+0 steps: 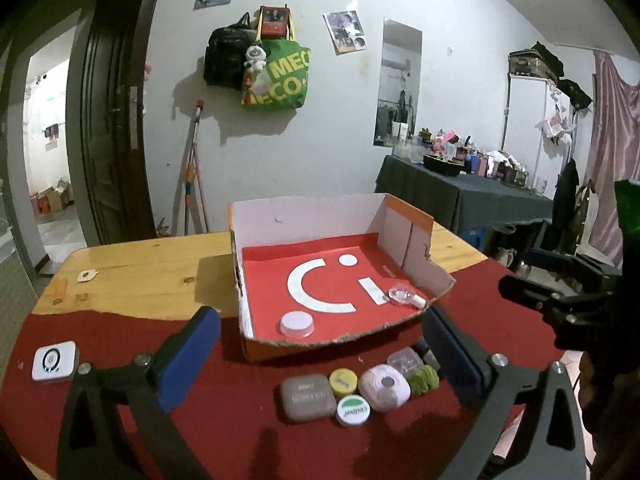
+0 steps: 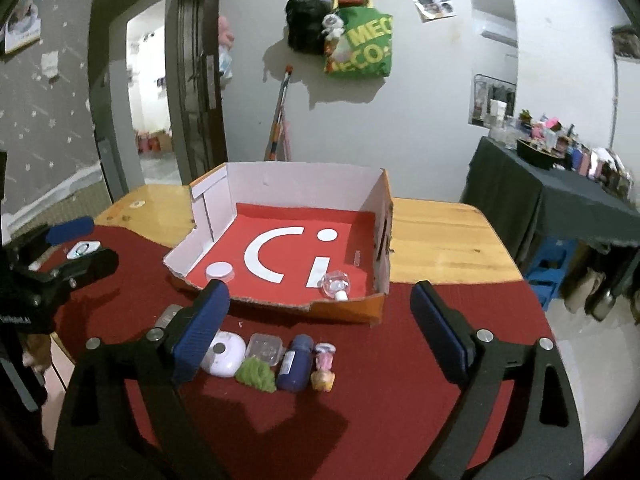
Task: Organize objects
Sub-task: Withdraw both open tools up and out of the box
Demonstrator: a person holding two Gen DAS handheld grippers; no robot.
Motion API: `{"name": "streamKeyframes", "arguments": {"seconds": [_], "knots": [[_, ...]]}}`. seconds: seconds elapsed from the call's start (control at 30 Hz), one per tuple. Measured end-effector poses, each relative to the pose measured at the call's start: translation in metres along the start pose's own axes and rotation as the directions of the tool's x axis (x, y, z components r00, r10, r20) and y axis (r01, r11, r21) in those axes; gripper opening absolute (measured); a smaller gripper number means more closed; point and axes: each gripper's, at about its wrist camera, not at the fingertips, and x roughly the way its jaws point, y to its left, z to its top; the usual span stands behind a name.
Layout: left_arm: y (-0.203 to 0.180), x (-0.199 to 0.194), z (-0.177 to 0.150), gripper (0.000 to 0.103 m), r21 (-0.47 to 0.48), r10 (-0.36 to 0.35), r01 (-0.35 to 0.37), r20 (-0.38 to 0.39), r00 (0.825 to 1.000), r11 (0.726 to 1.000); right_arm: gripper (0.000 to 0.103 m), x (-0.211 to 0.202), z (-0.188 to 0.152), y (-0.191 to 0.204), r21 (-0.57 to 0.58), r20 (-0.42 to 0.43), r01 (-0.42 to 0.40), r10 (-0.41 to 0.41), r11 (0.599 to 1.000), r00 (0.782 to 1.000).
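Note:
A cardboard box (image 1: pixel 304 216) with a red floor sits open on the table. Inside lie a white round jar (image 1: pixel 297 323) and a clear round bottle (image 1: pixel 402 294). In front of it on the red cloth (image 1: pixel 240 420) are a grey case (image 1: pixel 307 397), a yellow cap (image 1: pixel 343 382), a white-green lid (image 1: pixel 353 411), a pink case (image 1: pixel 385 387), a green fuzzy ball (image 1: pixel 423 379) and a clear small box (image 1: pixel 405 359). The right wrist view adds a dark blue bottle (image 2: pixel 296 362) and a small figurine (image 2: pixel 323 366). My left gripper (image 1: pixel 320 318) and right gripper (image 2: pixel 319 294) hang open above the row, holding nothing.
A white square device (image 1: pixel 54 361) lies at the cloth's left. Bare wooden tabletop (image 1: pixel 140 272) shows behind and beside the box. A dark-draped side table (image 1: pixel 460 196) with clutter stands at the right. Bags (image 1: pixel 276 76) hang on the wall, and a doorway (image 1: pixel 48 152) opens on the left.

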Motion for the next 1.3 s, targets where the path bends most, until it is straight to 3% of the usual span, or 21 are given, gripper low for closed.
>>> {"name": "streamKeyframes", "arguments": {"seconds": [0.2,0.53,0.67,1.3], "knots": [[-0.007,0.001,-0.029,0.103,-0.019,0.039,-0.039,-0.022,0.999,0.999,0.095,-0.008,-0.026,-0.011,0.082,0.013,0.006,-0.007,0.997,1.000],[-0.007,0.028,-0.068,0.103,-0.067,0.075,-0.083,-0.118,0.990,0.994,0.095,0.014,-0.070,-0.018,0.183,-0.054,0.005,0.005,0.983,0.999],[-0.003,0.036,-0.078,0.103,-0.081,0.080,-0.093,-0.153,0.985,0.992,0.095,0.023,-0.081,-0.017,0.173,-0.087,0.032,-0.017,0.984,0.996],[-0.003,0.053,-0.089,0.103,-0.108,0.044,-0.070,-0.224,0.974,0.992,0.095,0.045,-0.095,-0.008,0.151,-0.156,0.010,0.014,0.988,0.988]]}}
